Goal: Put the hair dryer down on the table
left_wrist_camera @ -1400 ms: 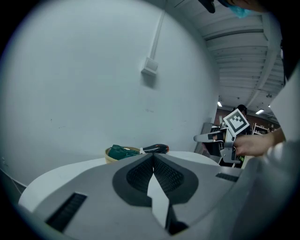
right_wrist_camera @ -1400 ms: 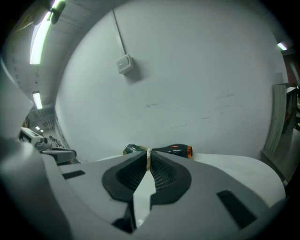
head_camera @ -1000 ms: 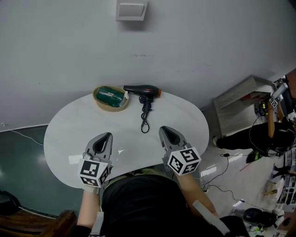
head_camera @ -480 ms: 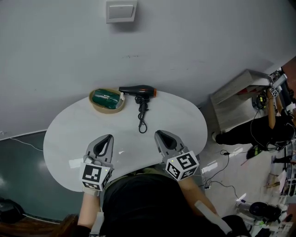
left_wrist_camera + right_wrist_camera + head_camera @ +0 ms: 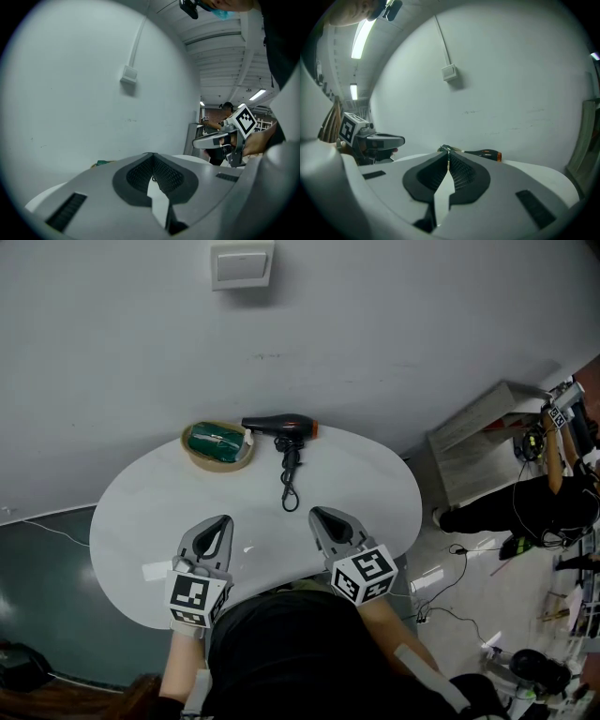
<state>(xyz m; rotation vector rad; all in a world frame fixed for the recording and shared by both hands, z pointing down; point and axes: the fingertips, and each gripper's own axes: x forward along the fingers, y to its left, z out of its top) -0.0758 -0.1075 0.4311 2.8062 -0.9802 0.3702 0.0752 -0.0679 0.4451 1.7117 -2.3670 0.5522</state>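
Note:
A black hair dryer with an orange nozzle end lies on its side at the far edge of the white oval table, its cord looped toward me. In the right gripper view the hair dryer shows just past the jaws. My left gripper hovers over the near left of the table, shut and empty. Over the near middle, my right gripper is shut too, with nothing in it. Both stay well short of the dryer.
A tan bowl holding a green object stands left of the dryer. A grey wall with a white box rises behind the table. To the right are a grey cabinet, floor cables and a seated person.
Both grippers have drawn slightly back toward me and to the left. The hair dryer lies still on the table.

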